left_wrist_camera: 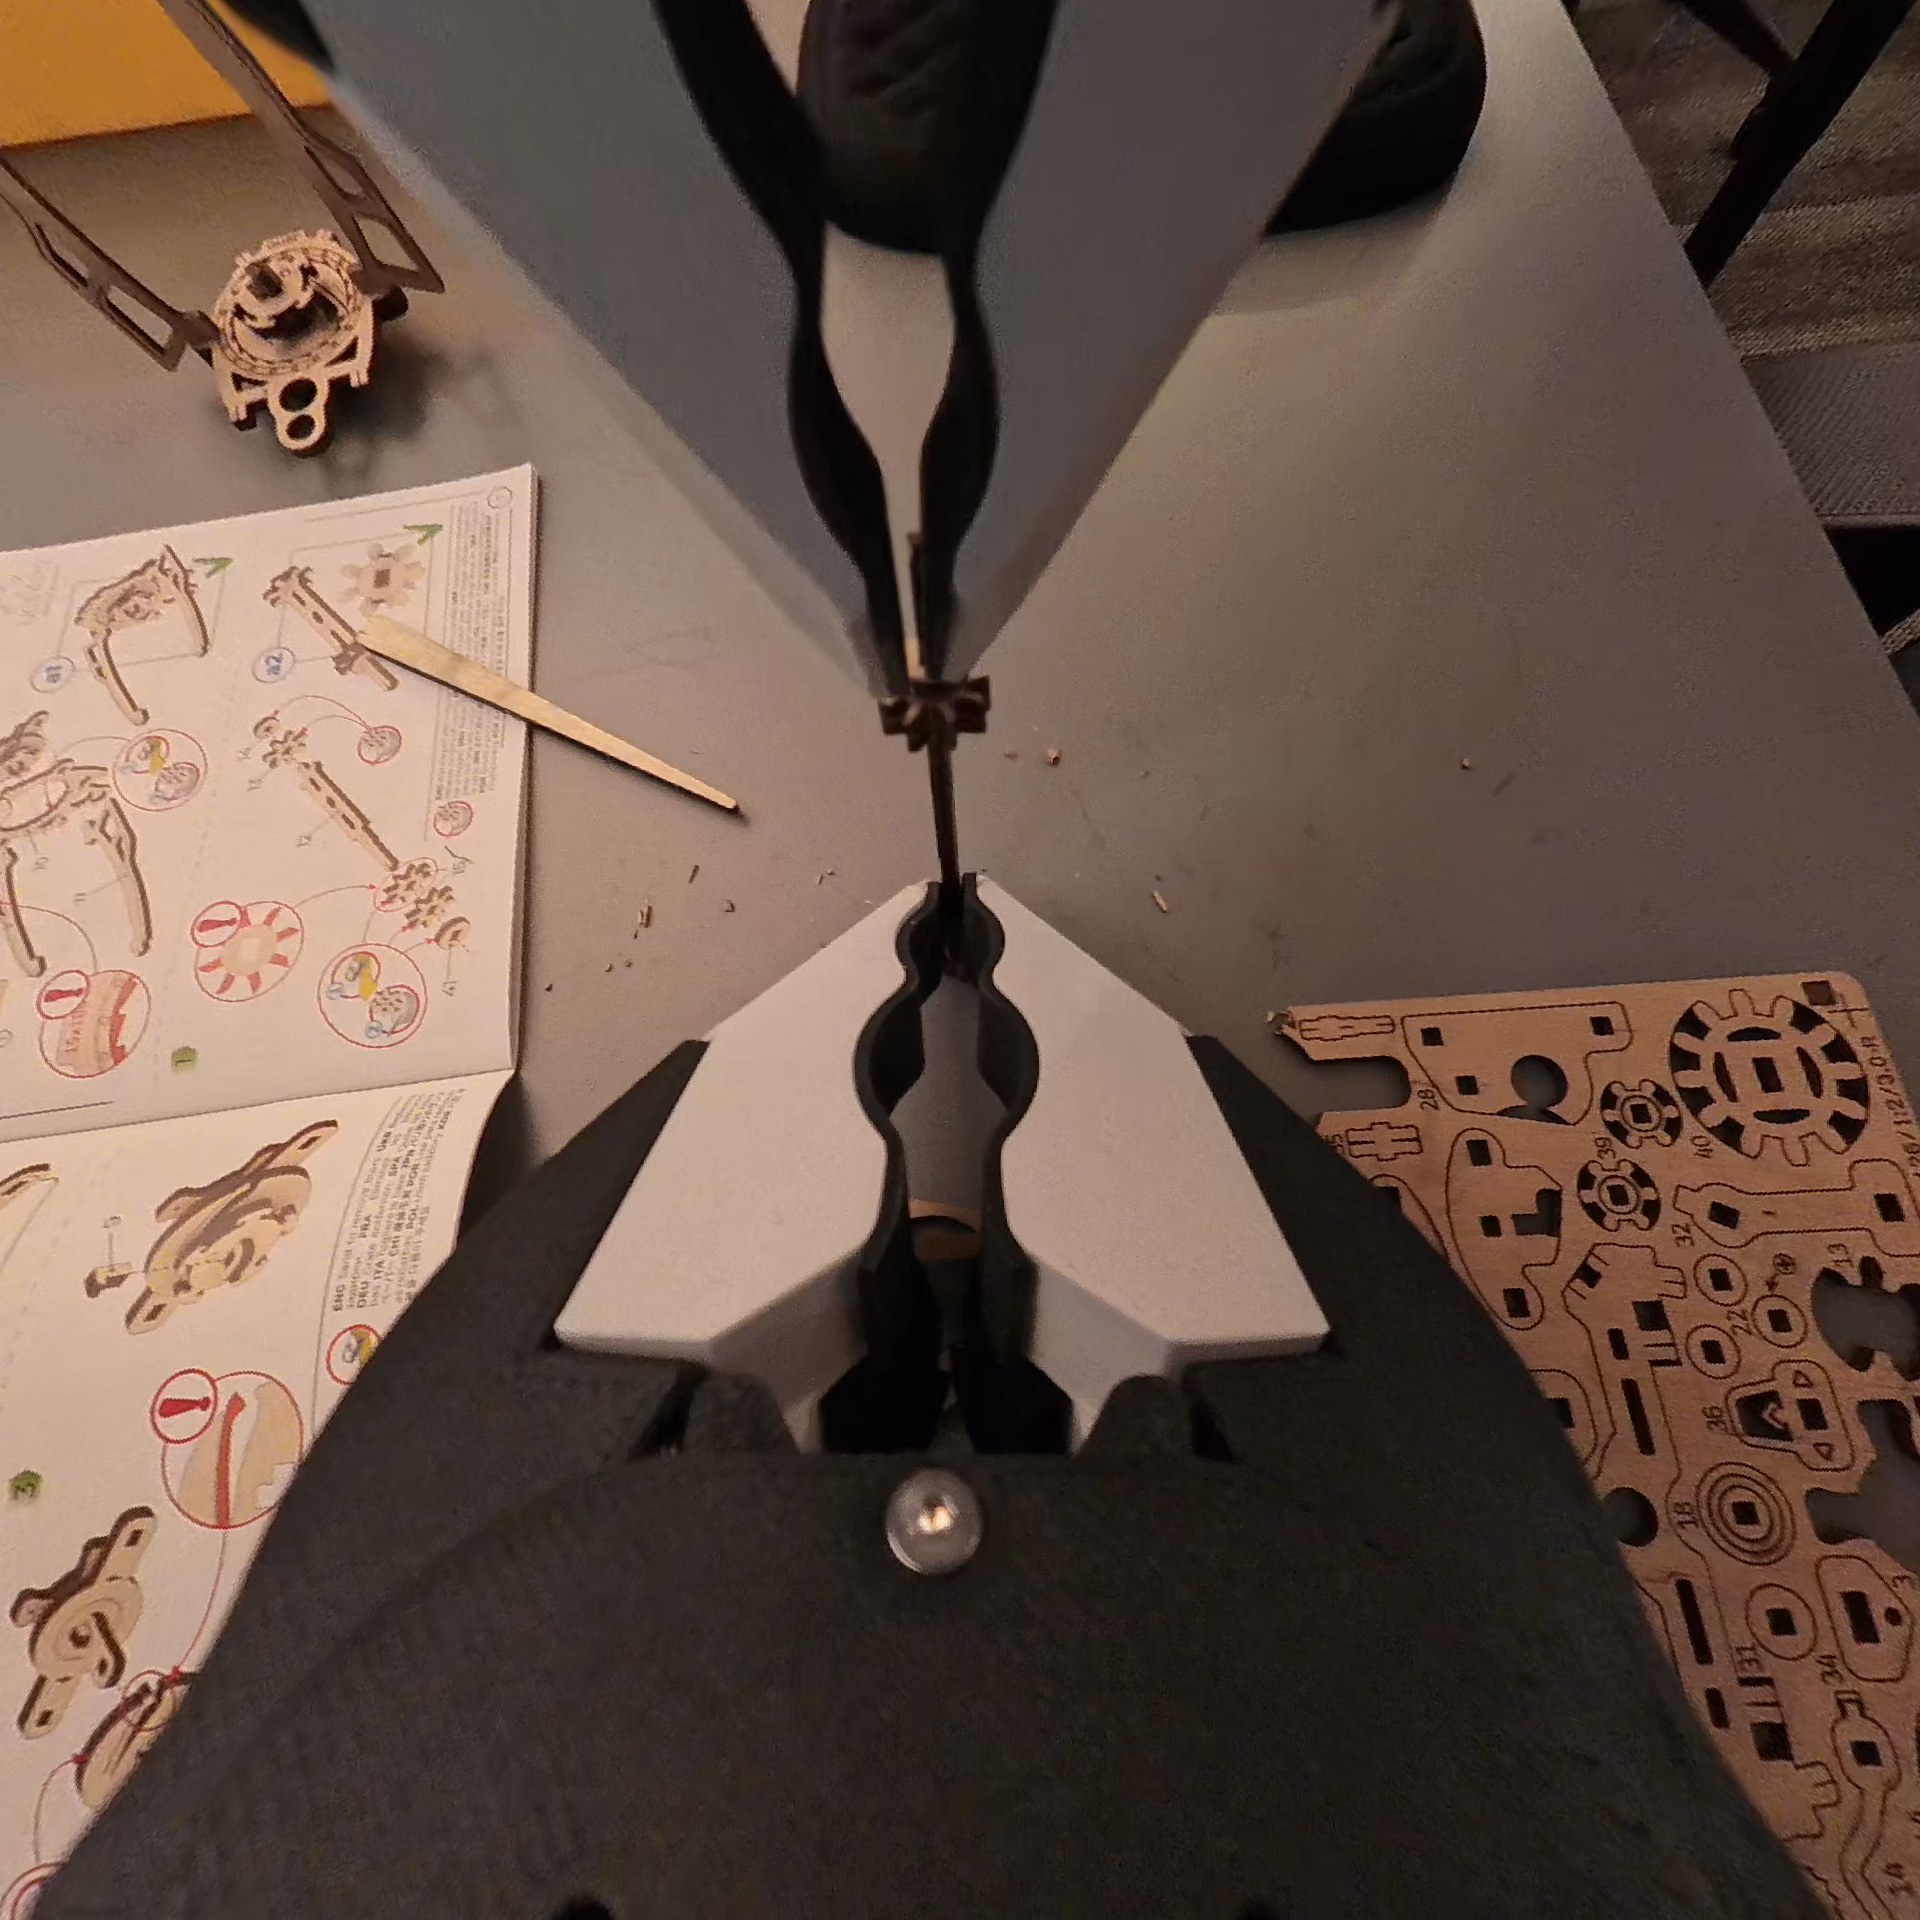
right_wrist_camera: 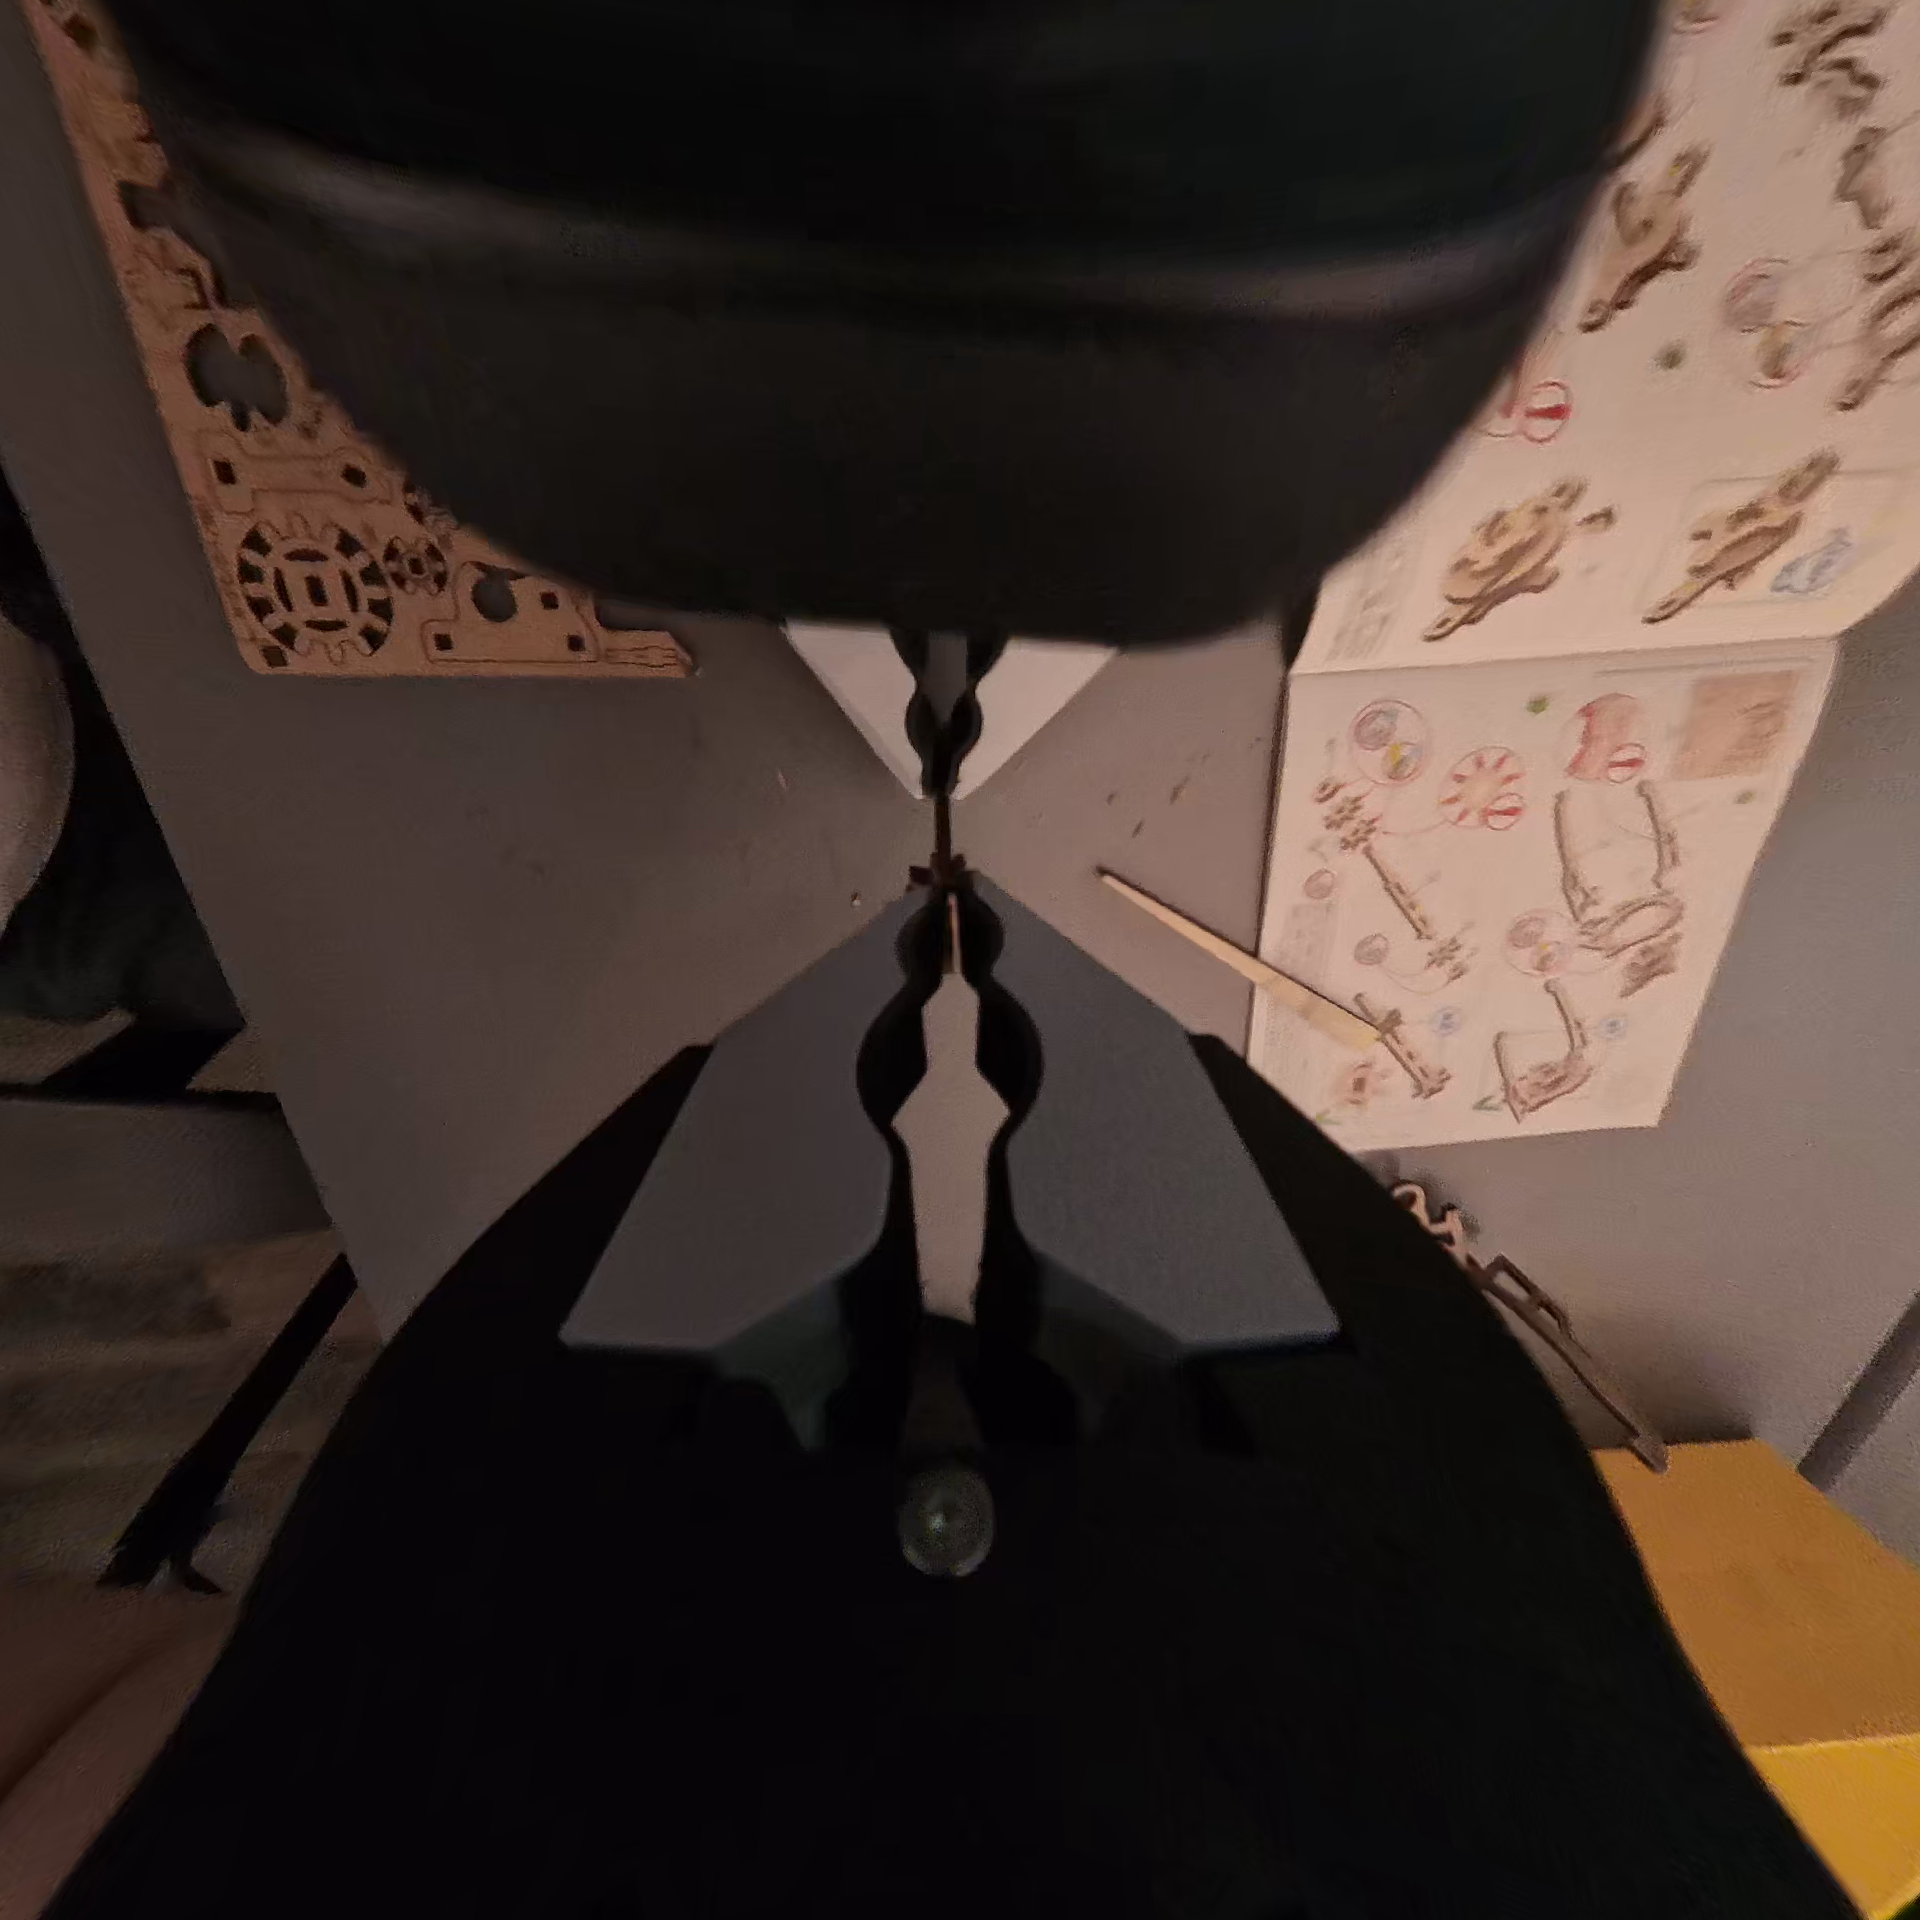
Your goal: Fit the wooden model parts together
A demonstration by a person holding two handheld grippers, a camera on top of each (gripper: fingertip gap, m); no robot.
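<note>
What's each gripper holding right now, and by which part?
Left gripper pinches the near end of a thin wooden strip. Right gripper grips the far end, beside the small gear-shaped piece on the strip. Both jaws shut.

Light brown flat wooden sheet (left_wrist_camera: 1662, 1299) with dark cut-out shapes, white paper booklet (left_wrist_camera: 260, 779) with red circles, grey table (left_wrist_camera: 1351, 623).

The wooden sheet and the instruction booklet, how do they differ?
The wooden sheet is brown laser-cut plywood, pierced with holes and part outlines; the booklet is white printed paper with coloured drawings. From the left wrist view, the sheet lies right of the left gripper, the booklet left of it. A wooden stick lies partly across the booklet; nothing lies on the sheet. Both lie flat on the grey table.
</note>
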